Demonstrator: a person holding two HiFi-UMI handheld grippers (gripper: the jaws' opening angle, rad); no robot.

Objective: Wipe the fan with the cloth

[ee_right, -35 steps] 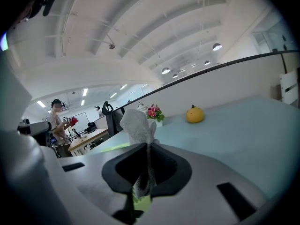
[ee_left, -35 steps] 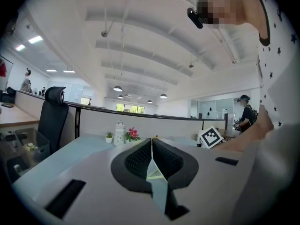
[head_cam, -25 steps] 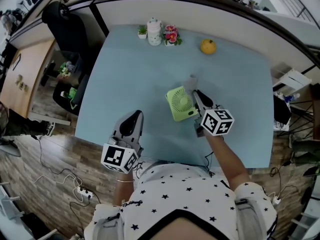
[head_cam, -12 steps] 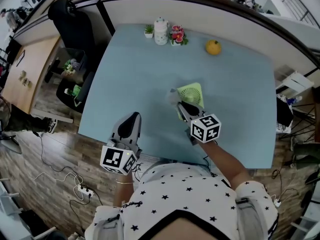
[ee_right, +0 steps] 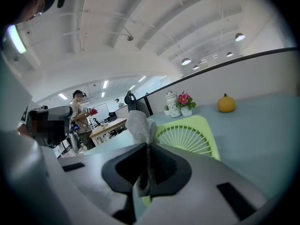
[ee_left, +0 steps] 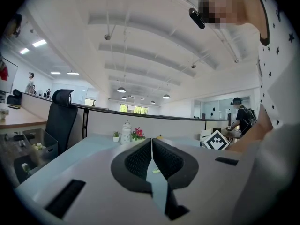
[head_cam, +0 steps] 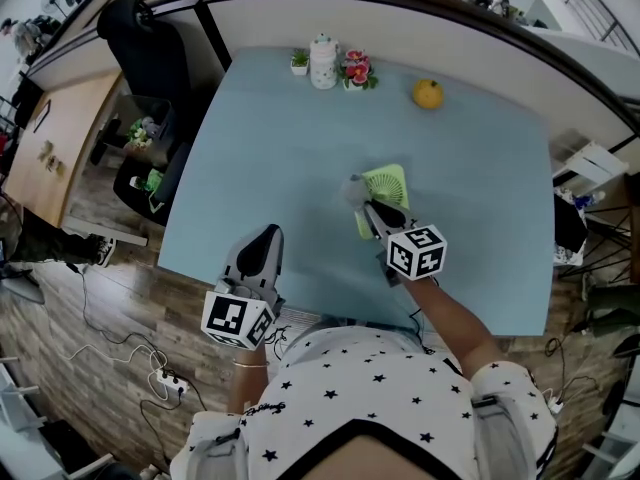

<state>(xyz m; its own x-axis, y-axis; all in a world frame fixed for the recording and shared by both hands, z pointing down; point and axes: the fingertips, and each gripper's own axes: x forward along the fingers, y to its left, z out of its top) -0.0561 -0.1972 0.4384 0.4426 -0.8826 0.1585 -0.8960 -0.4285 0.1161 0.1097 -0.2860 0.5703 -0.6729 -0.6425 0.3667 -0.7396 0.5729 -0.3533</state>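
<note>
A small light-green fan [head_cam: 385, 186] [ee_right: 187, 135] lies on the pale blue table [head_cam: 280, 148], grille up. My right gripper [head_cam: 371, 208] [ee_right: 147, 146] is shut on a grey cloth [head_cam: 354, 191] [ee_right: 139, 125] that sticks out past the jaws and rests against the fan's left edge. The fan's near part is hidden behind the jaws. My left gripper [head_cam: 265, 246] [ee_left: 152, 146] is shut and holds nothing; it hangs over the table's near edge, well left of the fan.
At the table's far edge stand a white jar [head_cam: 322, 62] [ee_left: 125, 132], a small green plant [head_cam: 299, 62], a pot of pink flowers [head_cam: 357, 72] [ee_right: 183, 101] and an orange pumpkin-like thing [head_cam: 428, 93] [ee_right: 226, 103]. A black office chair [head_cam: 150, 53] stands left of the table.
The right gripper with the cloth went from the fan's right side to its left over the last second, then edged slightly right. The left gripper stayed put.
</note>
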